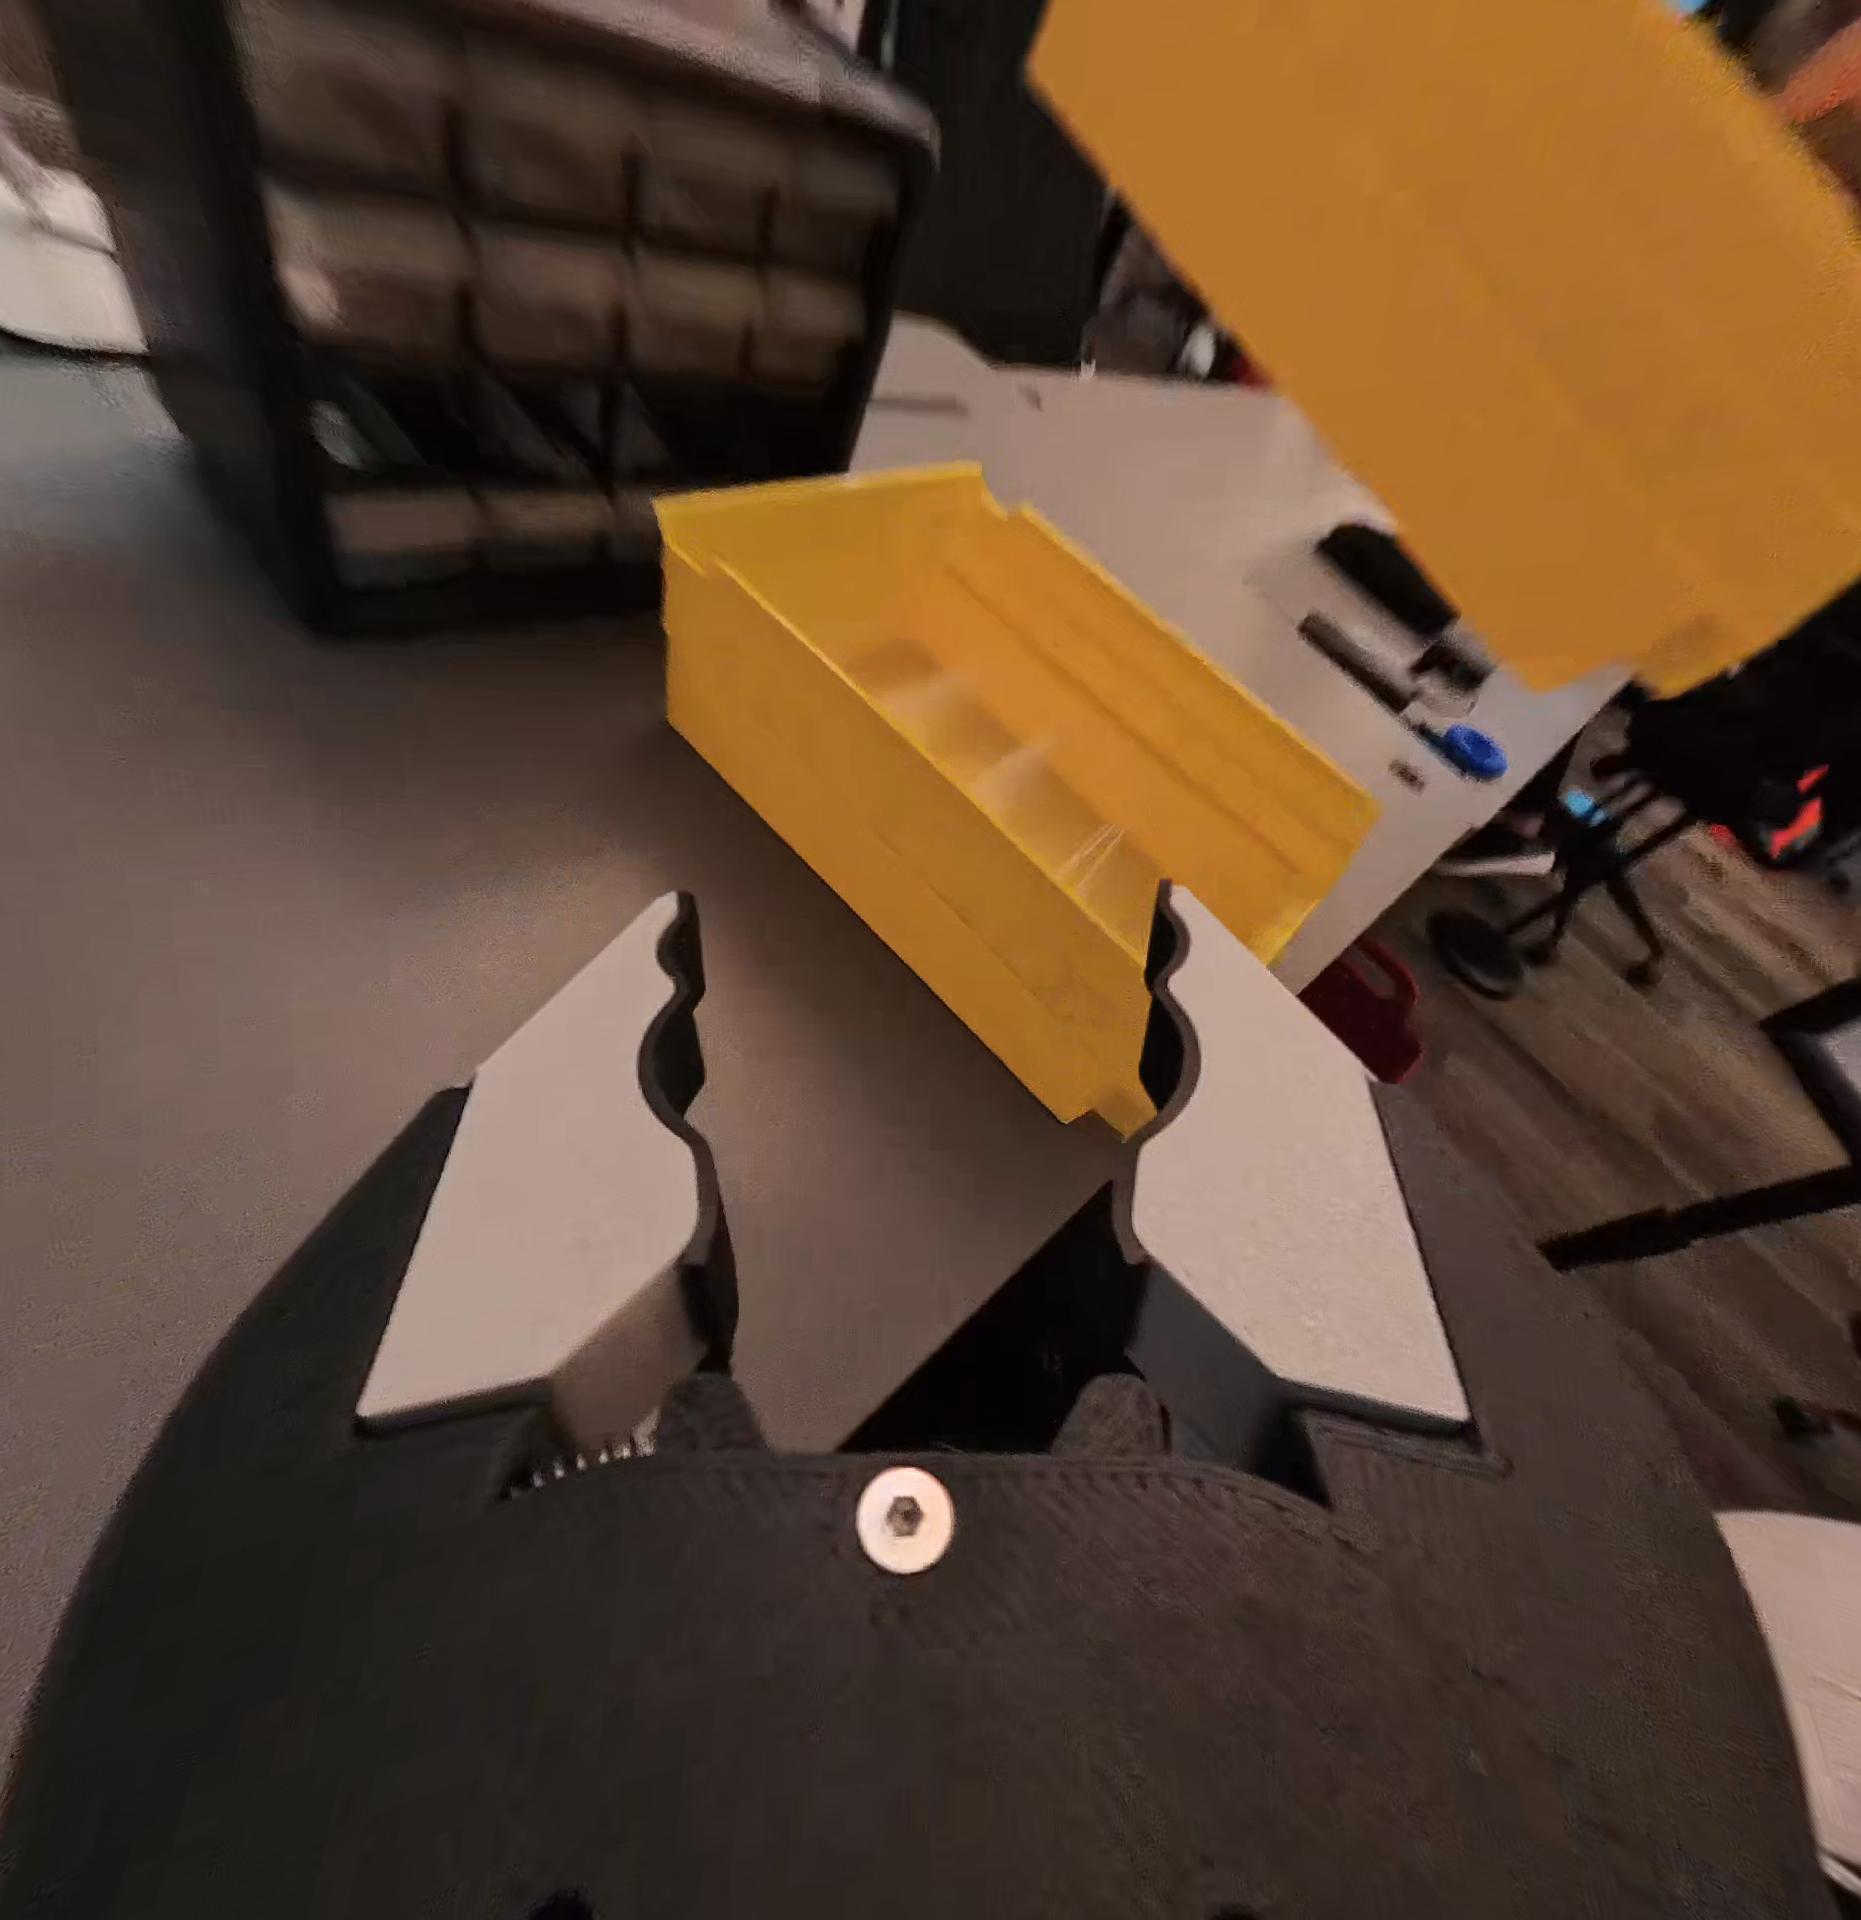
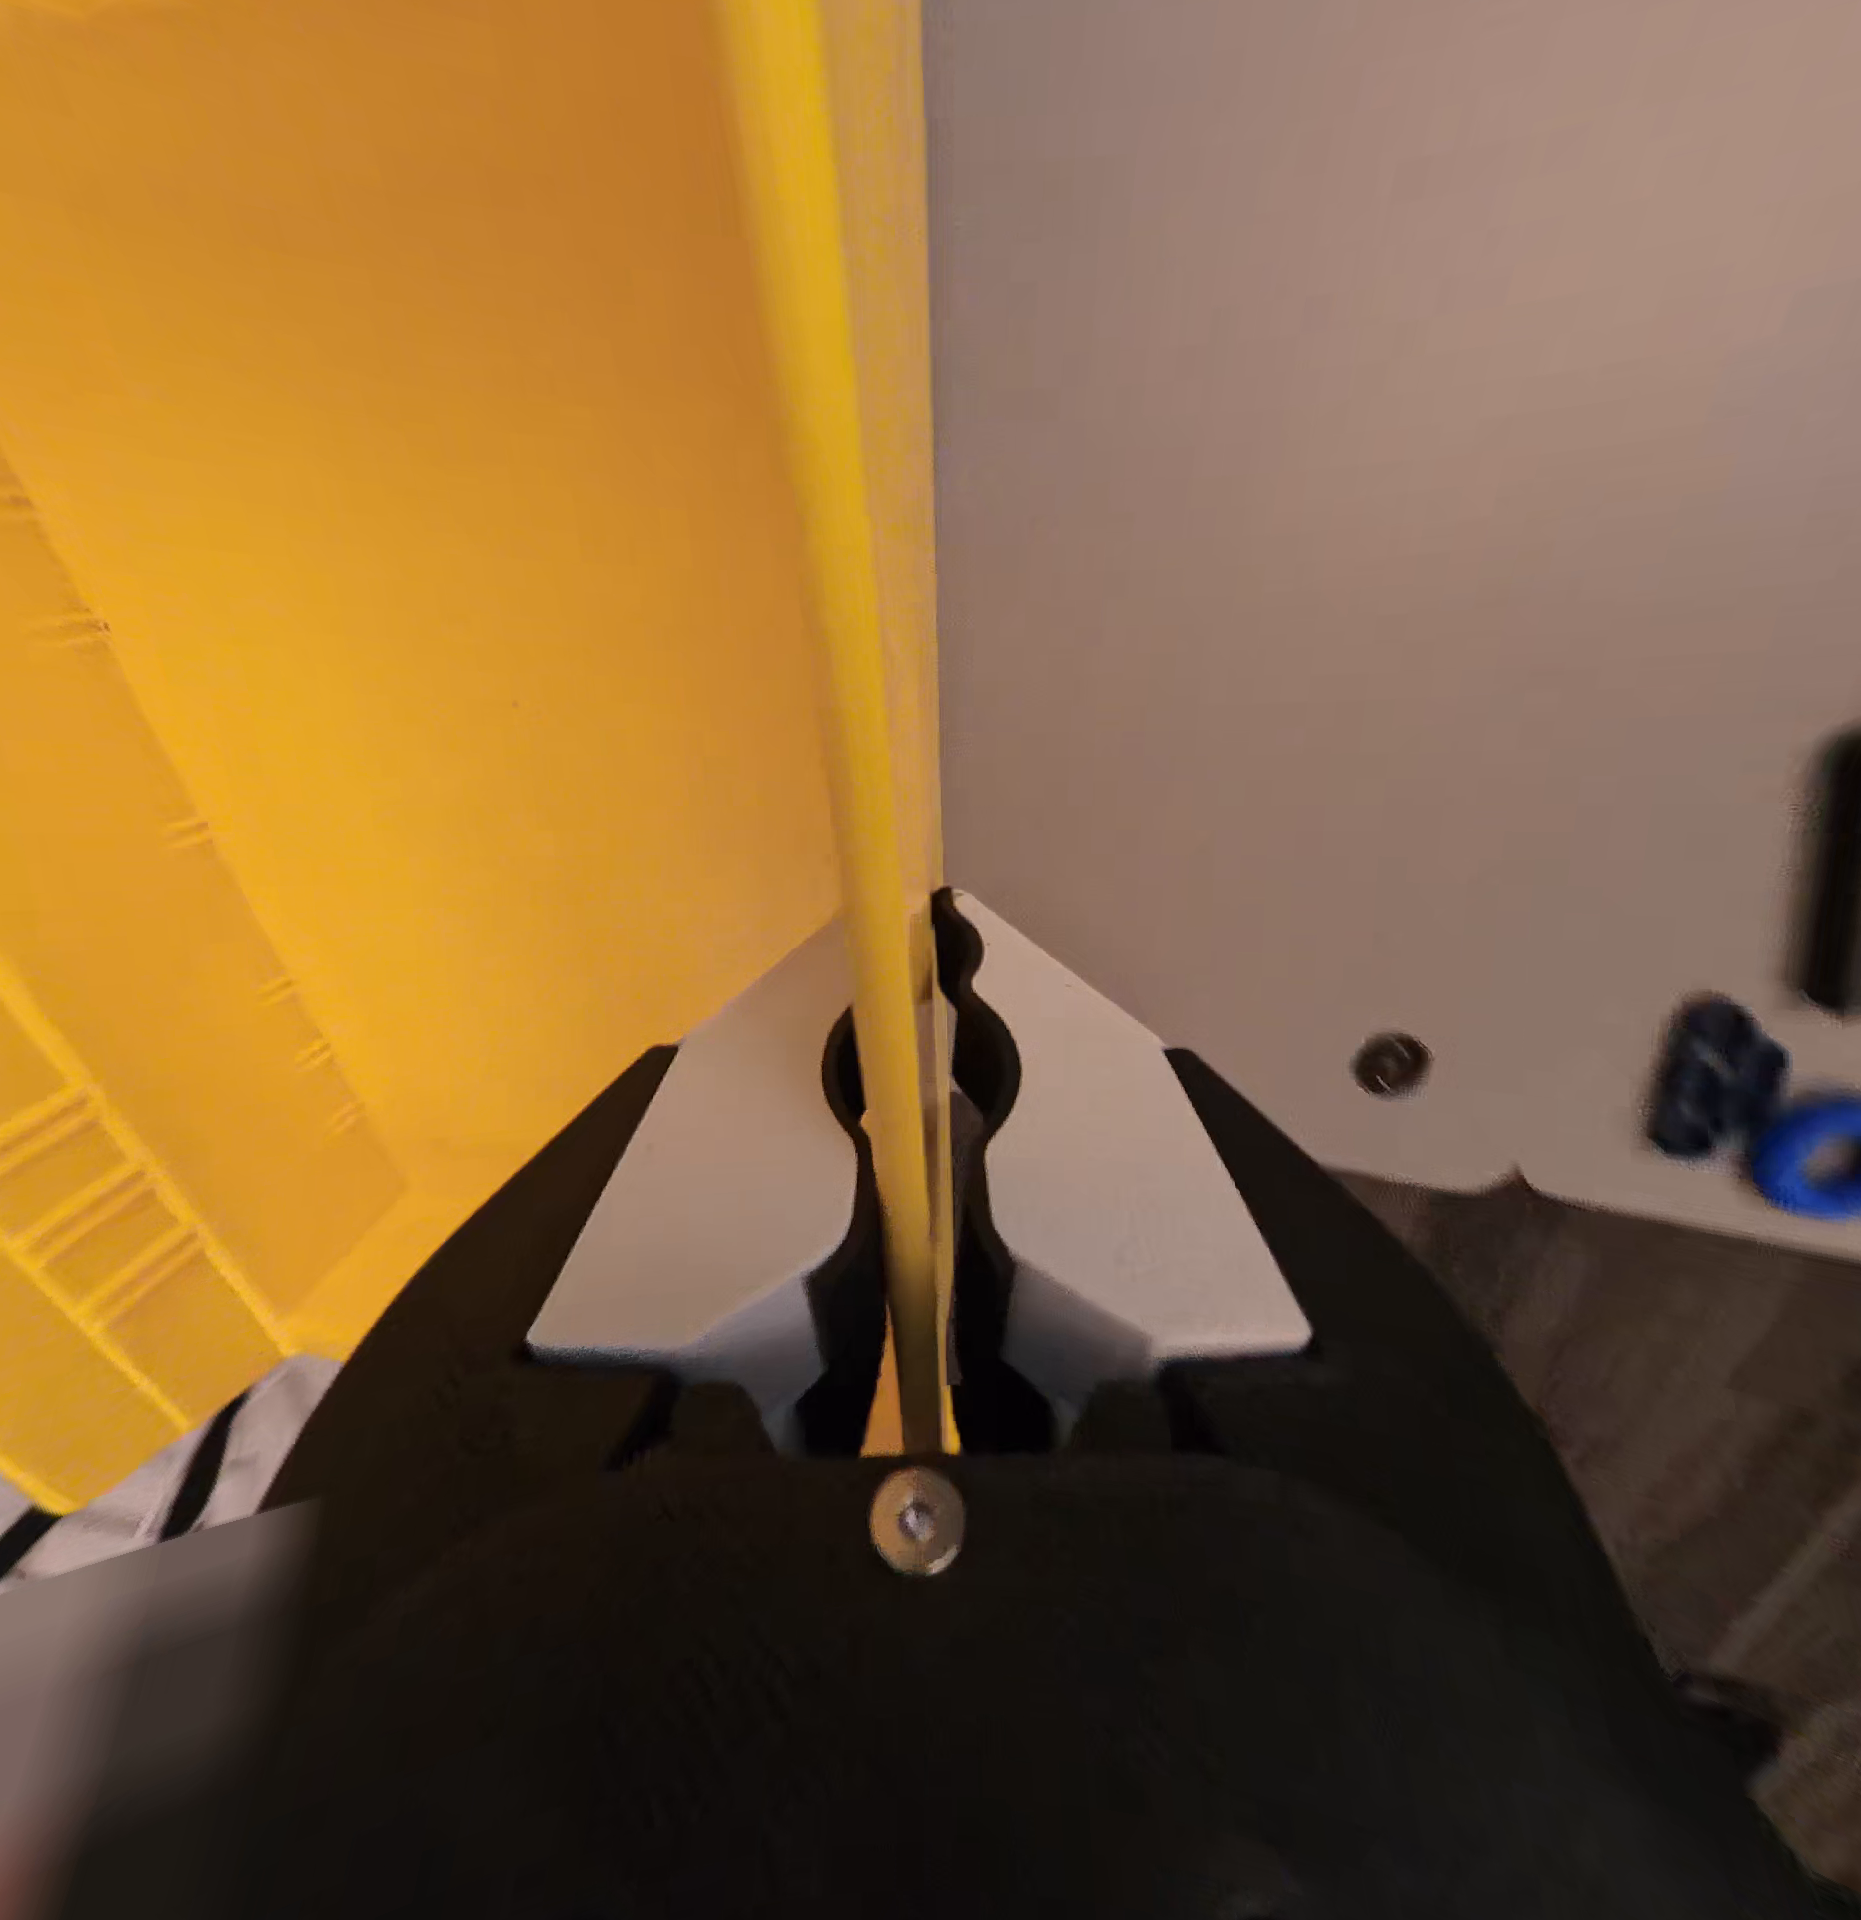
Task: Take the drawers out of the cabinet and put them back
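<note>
Resting on the counter [image 1: 230, 883] before the cabinet [image 1: 552, 312], one yellow drawer [image 1: 957, 748] sits by the left gripper [image 1: 926, 1039], its jaws apart. The right gripper [image 2: 910, 1122] clamps a second drawer's wall [image 2: 884, 623] aloft — a thin edge grip that might slip. Cabinet slots blur badly.

The left hand-held gripper [image 1: 921, 914] has its jaws spread wide, and its two pale fingers [image 1: 562, 1164] with dark wavy inner pads hold nothing between them. The right hand-held gripper [image 2: 905, 914] has its fingers [image 2: 1092, 1164] drawn close together, pinching a thin edge between the pads.
</note>
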Action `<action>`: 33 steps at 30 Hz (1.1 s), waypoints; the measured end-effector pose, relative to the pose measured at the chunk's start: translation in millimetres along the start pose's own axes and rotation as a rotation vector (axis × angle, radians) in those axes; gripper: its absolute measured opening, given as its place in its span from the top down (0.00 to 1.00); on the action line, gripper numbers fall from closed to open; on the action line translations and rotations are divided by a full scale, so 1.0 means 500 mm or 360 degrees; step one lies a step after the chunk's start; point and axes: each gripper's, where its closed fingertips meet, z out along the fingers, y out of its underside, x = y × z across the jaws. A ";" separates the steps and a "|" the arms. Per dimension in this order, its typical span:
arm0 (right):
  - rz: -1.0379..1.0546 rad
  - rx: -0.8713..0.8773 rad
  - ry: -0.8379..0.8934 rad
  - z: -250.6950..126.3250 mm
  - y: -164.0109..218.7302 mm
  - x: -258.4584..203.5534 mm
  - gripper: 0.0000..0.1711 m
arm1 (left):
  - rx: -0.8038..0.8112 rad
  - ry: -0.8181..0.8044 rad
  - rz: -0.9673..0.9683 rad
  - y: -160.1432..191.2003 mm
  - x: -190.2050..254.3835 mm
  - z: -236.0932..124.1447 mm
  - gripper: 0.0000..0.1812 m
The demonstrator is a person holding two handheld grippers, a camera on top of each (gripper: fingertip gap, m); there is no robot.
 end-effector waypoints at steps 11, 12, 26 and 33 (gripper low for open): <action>0.0432 -0.0228 0.0128 0.167 0.235 0.369 0.98 | -0.0895 -0.0213 0.0238 0.083 -0.015 0.244 0.51; 0.0451 -0.0228 0.0107 0.182 0.236 0.374 0.99 | -0.0974 -0.0241 0.0278 0.091 -0.023 0.246 0.54; 0.0435 -0.0280 -0.0021 0.365 0.116 0.354 0.99 | -0.1239 -0.0456 0.0016 0.051 -0.303 0.086 0.99; 0.0378 -0.0248 -0.0013 0.383 0.044 0.364 0.99 | -0.1036 -0.0724 -0.0468 0.043 -0.545 -0.148 0.97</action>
